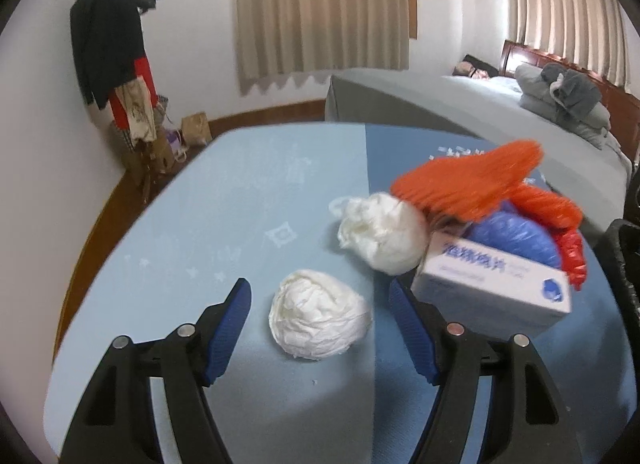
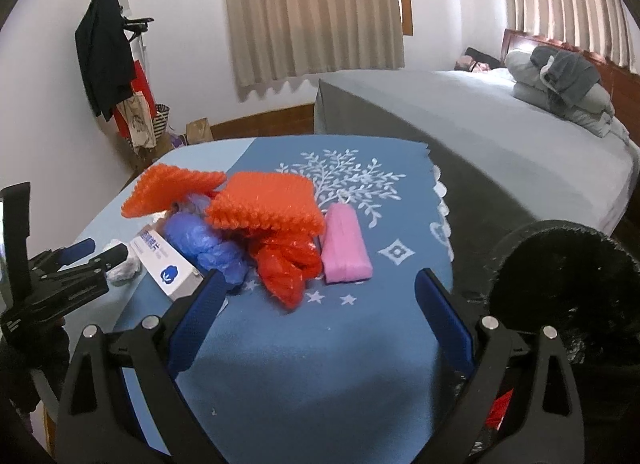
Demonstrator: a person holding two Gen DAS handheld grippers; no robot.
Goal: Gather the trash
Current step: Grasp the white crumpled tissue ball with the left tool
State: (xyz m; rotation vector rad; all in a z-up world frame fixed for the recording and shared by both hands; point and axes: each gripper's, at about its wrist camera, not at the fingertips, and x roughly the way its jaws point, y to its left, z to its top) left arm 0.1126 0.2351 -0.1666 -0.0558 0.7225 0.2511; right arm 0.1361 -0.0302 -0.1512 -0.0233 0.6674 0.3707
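Note:
My left gripper [image 1: 319,288] is open, its blue pads standing on either side of a crumpled white paper ball [image 1: 318,320] without touching it. A second paper ball [image 1: 382,232] lies just beyond, against a white box [image 1: 492,284]. Behind the box are orange mesh [image 1: 468,179], a blue plastic bag [image 1: 516,236] and a red bag [image 1: 572,256]. My right gripper [image 2: 320,278] is open and empty above the blue cloth, short of the red bag [image 2: 286,268] and a pink pack [image 2: 346,248]. The left gripper [image 2: 104,250] shows at the left edge of the right wrist view.
The table [image 2: 320,364] wears a blue patterned cloth. A black-lined bin [image 2: 560,284] stands at its right edge. A grey bed [image 2: 480,123] lies beyond, and a coat rack [image 2: 108,55] with bags stands by the far wall.

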